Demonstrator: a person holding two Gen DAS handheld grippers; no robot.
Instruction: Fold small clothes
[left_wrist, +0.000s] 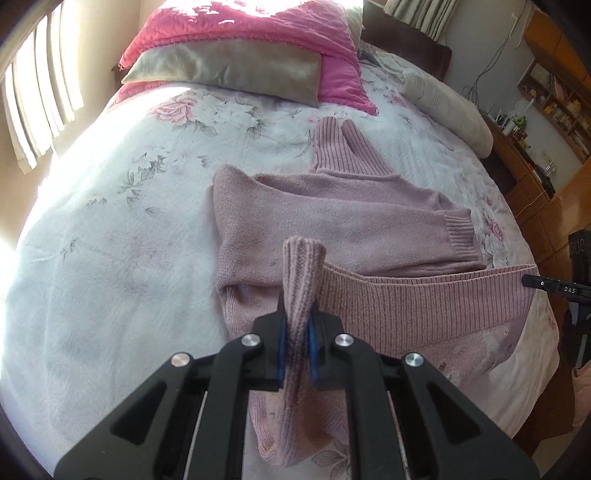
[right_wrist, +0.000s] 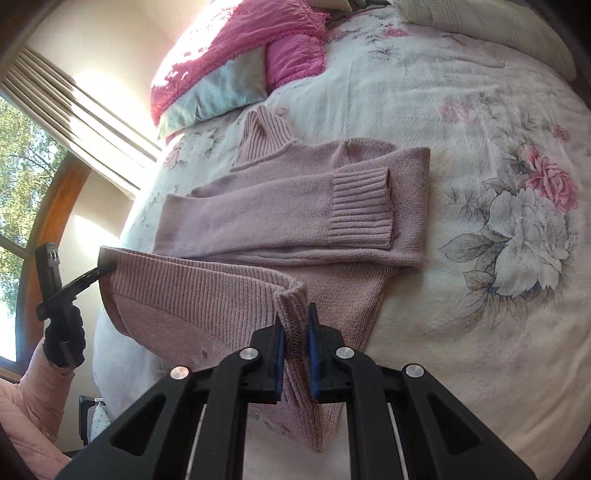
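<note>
We record one dusty-pink knitted turtleneck sweater (left_wrist: 332, 221) at frame centre, lying on a white rose-print bedspread (left_wrist: 110, 258), sleeves folded across its body. Our left gripper (left_wrist: 296, 328) and right gripper (right_wrist: 295, 332) each pinch its lifted ribbed hem (right_wrist: 192, 295) at lower centre.

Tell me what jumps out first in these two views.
The dusty-pink knitted sweater lies mid-bed, sleeves folded across it. Each black two-finger gripper, left and right, pinches a corner of its ribbed hem, lifted taut between them. Behind, a bright pink quilted blanket covers the pillows.
</note>
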